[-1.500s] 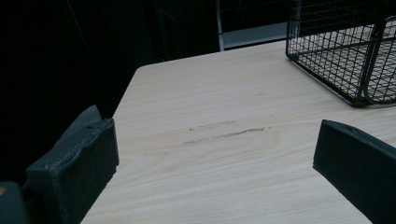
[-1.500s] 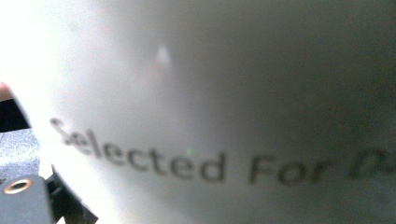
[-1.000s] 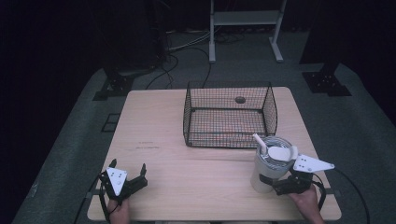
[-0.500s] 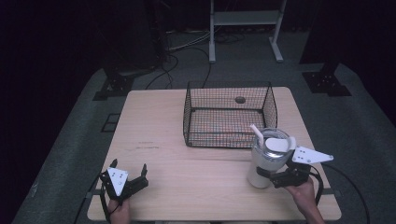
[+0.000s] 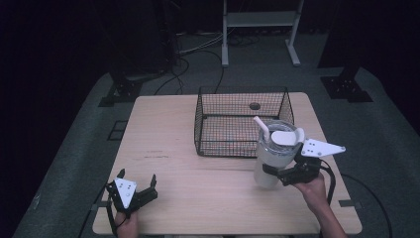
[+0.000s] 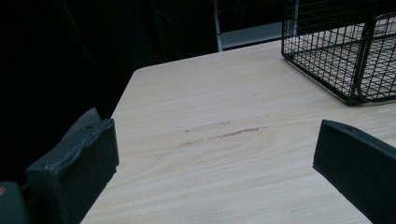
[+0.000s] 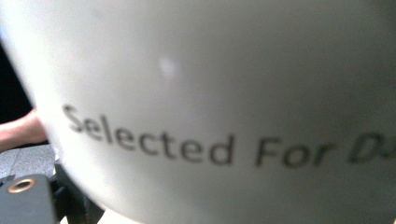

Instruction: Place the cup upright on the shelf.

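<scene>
A white tumbler (image 5: 270,161) with a clear lid and a white straw (image 5: 261,127) is in my right gripper (image 5: 275,174), which is shut on its lower body near the table's right front. The tumbler leans slightly and overlaps the front right corner of the black wire basket (image 5: 225,144). In the right gripper view the tumbler's wall (image 7: 210,84) is very close, printed "Selected For". My left gripper (image 5: 137,175) rests open at the table's front left. Nothing lies between its jaws, which frame bare wood in the left gripper view (image 6: 212,135).
The wooden table (image 5: 198,193) carries the basket (image 6: 345,51) at its middle back. A small dark round spot (image 5: 255,105) shows on the basket's floor. A white metal stand (image 5: 260,20), cables and dark stand bases are on the floor beyond.
My right gripper has carried the tumbler to the left and away from the front edge, toward the basket's front right corner. The left gripper has stayed put.
</scene>
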### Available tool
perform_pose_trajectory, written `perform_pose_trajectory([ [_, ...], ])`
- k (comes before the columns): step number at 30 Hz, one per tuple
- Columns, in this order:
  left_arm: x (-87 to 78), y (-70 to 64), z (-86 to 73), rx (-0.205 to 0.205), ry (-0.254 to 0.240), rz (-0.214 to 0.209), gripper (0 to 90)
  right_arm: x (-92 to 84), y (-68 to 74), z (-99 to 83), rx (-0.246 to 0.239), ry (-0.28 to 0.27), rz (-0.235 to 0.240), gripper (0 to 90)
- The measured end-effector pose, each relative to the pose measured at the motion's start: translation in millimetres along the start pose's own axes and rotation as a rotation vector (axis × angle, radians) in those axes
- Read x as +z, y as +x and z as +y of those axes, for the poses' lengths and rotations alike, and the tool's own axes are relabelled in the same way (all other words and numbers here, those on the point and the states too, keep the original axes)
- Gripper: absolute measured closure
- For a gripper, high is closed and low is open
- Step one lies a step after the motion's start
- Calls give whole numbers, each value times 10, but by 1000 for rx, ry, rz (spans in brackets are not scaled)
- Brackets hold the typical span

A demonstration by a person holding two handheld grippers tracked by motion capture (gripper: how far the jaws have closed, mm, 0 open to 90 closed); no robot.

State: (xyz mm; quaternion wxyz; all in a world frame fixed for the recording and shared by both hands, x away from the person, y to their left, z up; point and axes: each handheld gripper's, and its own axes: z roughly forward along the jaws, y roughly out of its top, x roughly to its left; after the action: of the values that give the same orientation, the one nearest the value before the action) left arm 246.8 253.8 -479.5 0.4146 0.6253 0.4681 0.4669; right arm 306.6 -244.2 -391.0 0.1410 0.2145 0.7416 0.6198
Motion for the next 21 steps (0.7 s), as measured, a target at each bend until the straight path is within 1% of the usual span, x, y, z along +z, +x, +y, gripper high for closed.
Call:
perform_pose_trajectory([
  [2,2,1,-1,1,0,0,0,29,-4,69,5,-2,8,73],
  [5,5,5,-2,4,1,-1,0,65,-20,164,-2,-11,15,73],
  [7,7,6,-1,3,1,-2,0,104,-40,279,-6,-15,16,73],
  [9,7,5,0,2,1,-1,0,113,-48,306,-9,-14,16,73],
  [11,10,1,-1,4,3,-2,0,144,-68,387,-16,-22,19,72],
  [13,16,-2,-1,6,2,-2,0,172,-81,462,-12,-21,23,73],
  [16,20,-1,-1,10,2,-3,0,223,-108,570,-24,-22,24,73],
  [21,21,4,-4,12,3,-2,0,325,-151,734,-26,-17,28,73],
])
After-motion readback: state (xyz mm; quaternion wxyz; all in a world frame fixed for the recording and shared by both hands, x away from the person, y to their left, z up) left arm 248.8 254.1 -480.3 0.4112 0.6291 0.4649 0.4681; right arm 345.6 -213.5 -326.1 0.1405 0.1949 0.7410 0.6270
